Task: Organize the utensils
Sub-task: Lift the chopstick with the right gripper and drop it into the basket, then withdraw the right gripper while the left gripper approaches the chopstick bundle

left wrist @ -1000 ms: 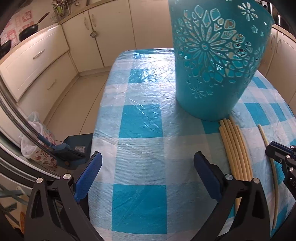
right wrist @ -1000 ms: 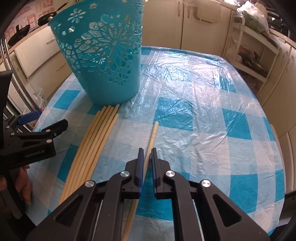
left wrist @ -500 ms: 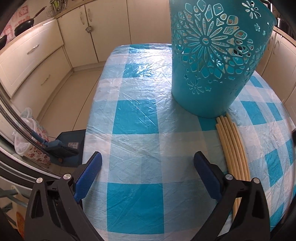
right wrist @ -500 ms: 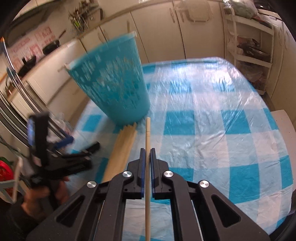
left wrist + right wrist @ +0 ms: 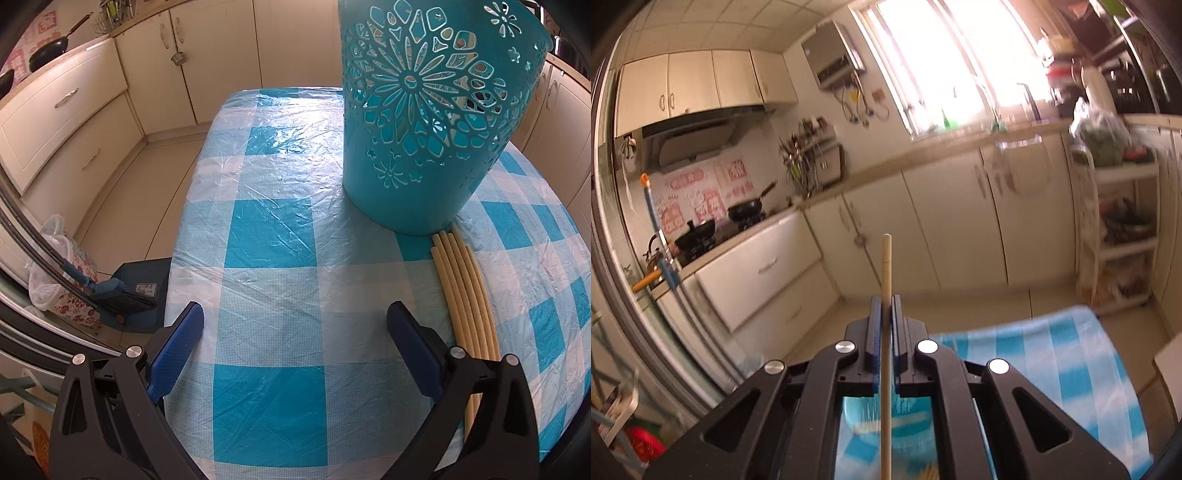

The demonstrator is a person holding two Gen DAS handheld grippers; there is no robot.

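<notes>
The bench (image 5: 273,229) wears a blue-and-white check cloth under a creased clear plastic sheet, and stands in a kitchen of cream cabinets (image 5: 66,110) on a pale tiled floor. In the right wrist view a window (image 5: 960,55) glares above the worktop, with two dark pans (image 5: 746,212) on the hob by the wall. On the floor off the bench's left edge lie a dustpan and brush (image 5: 129,295) beside a plastic bag.

One teal cut-out basket (image 5: 428,110) stands upright toward the bench's far right. Five pale chopsticks (image 5: 469,295) lie side by side along the right part of the bench, their far tips just at the basket's base.

The left tongs (image 5: 295,343) hang spread apart above the near edge, gripping nothing. The right tongs (image 5: 885,314) are clamped on a sixth chopstick (image 5: 886,258), held up in the air and pointing out toward the cabinets; below it, blurred, the basket's mouth shows.
</notes>
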